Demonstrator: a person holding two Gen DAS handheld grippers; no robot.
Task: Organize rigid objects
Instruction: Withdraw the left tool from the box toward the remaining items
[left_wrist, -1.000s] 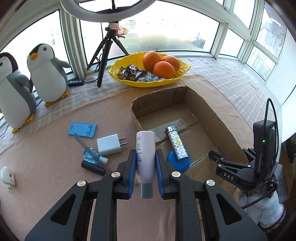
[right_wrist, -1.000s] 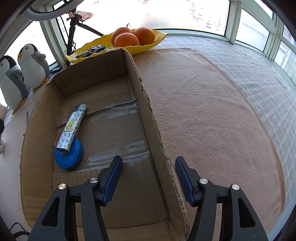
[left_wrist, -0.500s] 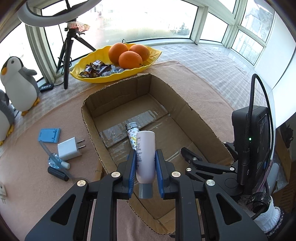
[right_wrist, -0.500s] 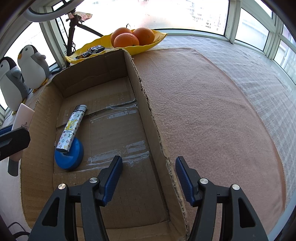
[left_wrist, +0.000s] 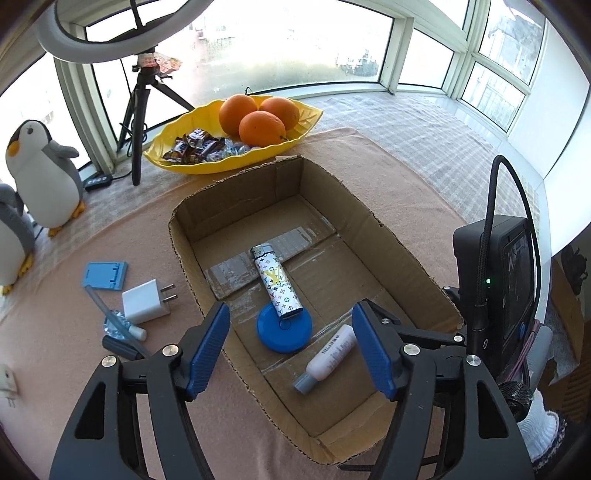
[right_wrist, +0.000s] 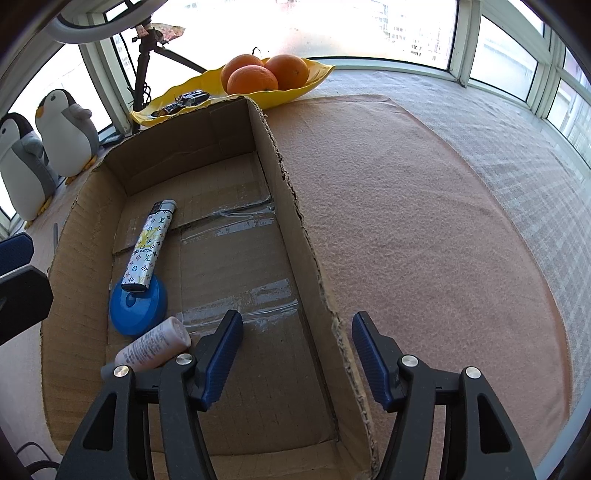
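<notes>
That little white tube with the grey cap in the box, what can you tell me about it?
The tube is a small, pale pinkish-white squeeze tube, plastic by the look, with small dark print and a grey cap. It lies on its side on the floor of the cardboard box, cap toward the near end, just beside the blue disc. Nothing grips it.

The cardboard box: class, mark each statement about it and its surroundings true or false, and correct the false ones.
1. The white tube lies inside the cardboard box. True.
2. The lighter rests partly on the blue lid. True.
3. The white charger plug is inside the box. False: it lies outside, on the mat.
4. The left hand-held gripper clamps the tube. False: its jaws are opening, with nothing gripped.
5. The yellow dish holds apples. False: oranges.
</notes>
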